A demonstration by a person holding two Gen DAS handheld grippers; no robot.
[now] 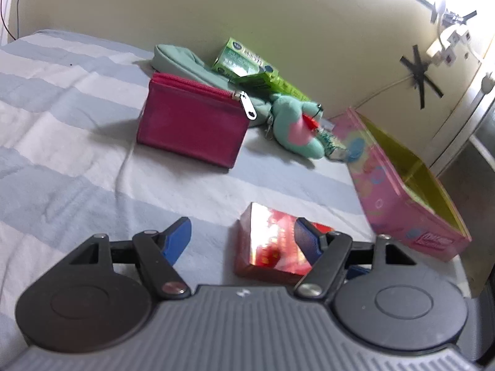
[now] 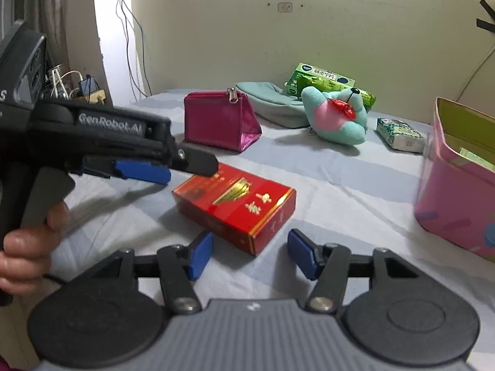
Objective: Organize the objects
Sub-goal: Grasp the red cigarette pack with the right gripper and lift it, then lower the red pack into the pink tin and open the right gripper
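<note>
Red box: the red box (image 2: 233, 205) lies flat on the striped bedsheet (image 1: 62, 142), close in front of both grippers and well apart from the clutter by the wall.
Long axis: in the right wrist view it runs from about 10 o'clock to 4 o'clock, one corner pointing at the camera.
Left gripper: the left gripper (image 1: 244, 241) is about half open, one pad over the box's near end, nothing gripped.
Right gripper: the right gripper (image 2: 250, 255) is part open just short of the box's near corner, holding nothing.
Why so: both seem lined up to lift the box.
Destination: likely the pink bin (image 2: 458, 191) at 3 o'clock, standing open.
</note>
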